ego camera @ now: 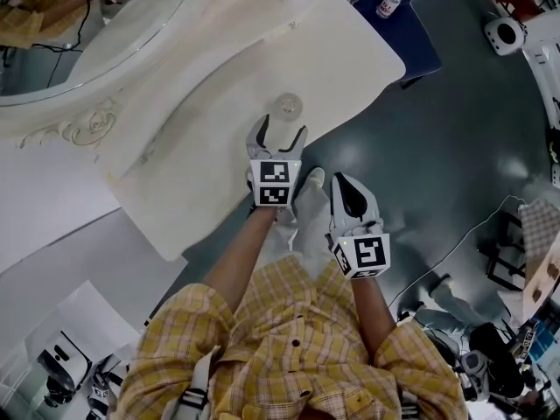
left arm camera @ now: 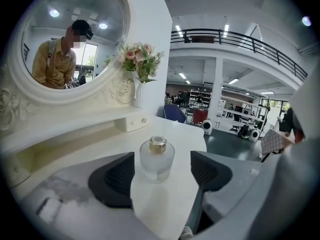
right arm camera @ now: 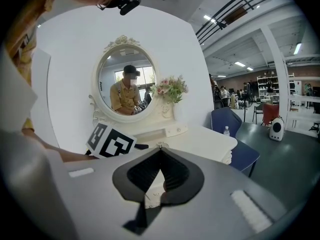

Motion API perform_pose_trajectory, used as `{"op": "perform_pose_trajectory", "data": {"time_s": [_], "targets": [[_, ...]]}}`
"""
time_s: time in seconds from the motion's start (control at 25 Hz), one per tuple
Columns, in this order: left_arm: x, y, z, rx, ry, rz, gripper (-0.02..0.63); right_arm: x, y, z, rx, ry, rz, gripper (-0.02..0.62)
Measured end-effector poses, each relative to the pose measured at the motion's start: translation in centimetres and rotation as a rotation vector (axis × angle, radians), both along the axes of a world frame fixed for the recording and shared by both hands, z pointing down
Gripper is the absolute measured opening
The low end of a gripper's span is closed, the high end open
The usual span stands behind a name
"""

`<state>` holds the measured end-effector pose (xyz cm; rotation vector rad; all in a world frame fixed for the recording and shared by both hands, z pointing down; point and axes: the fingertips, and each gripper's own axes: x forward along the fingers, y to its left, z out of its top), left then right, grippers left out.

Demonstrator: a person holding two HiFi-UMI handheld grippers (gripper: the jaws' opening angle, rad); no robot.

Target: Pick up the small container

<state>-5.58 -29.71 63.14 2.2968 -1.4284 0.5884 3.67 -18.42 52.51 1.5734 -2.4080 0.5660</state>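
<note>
The small container [ego camera: 286, 105] is a round clear glass bottle with a gold cap, standing upright on the white dressing table [ego camera: 219, 129]. My left gripper [ego camera: 280, 131] reaches over the table's front edge, just short of it. In the left gripper view the container [left arm camera: 157, 159] stands between the two dark pads [left arm camera: 116, 179], with a gap on each side, and the left gripper [left arm camera: 162, 173] is open. My right gripper [ego camera: 343, 191] hangs beside the table's edge above the floor. Its jaws [right arm camera: 160, 173] are shut with nothing in them.
An oval mirror [left arm camera: 65, 39] and a vase of flowers [left arm camera: 140, 69] stand at the back of the table, above a small drawer [left arm camera: 132, 123]. A blue chair [ego camera: 411, 24] with a water bottle [ego camera: 389, 3] stands off the table's right end. The left gripper's marker cube [right arm camera: 111, 141] shows in the right gripper view.
</note>
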Motion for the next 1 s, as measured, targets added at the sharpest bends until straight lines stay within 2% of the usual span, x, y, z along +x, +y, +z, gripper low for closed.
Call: {"op": "perform_pose_trajectory", "data": {"time_s": [0.32, 1.0], "targets": [[0.5, -2.4, 2.7, -0.012, -0.044, -0.008, 0.38, 0.9, -0.6, 0.5, -0.015, 0.016, -0.007, 0.002], [1.6, -5.4, 6.9, -0.041, -0.063, -0.04, 0.387, 2.6, -0.5, 1.9, -0.05, 0.023, 0.001, 0.002]]}}
